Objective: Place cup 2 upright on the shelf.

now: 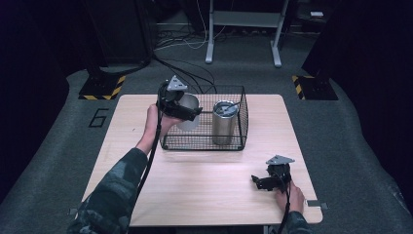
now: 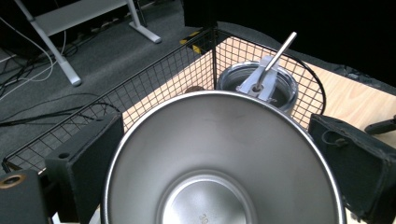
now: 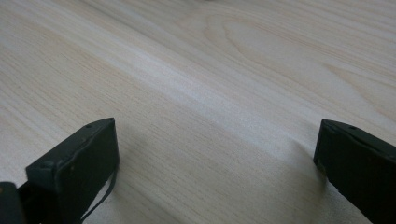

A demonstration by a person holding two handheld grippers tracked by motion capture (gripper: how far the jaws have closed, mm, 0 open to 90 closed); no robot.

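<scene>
Pale wood-grain table. Black wire basket, square grid pattern, at far edge of table. Bare silver steel cup, brushed sheen inside, between black jaws of left gripper. Second steel cup in basket: silver, dark clear lid, silver straw. Right gripper black, grey plate on top. Camouflage-patterned sleeve. Grey floor, yellow-and-black hazard stripes.

The right gripper points its two black, blocky jaws low over the pale, light-grained wooden table top. The jaws stand wide apart, one at each bottom corner, with bare wood between them and nothing held.
</scene>
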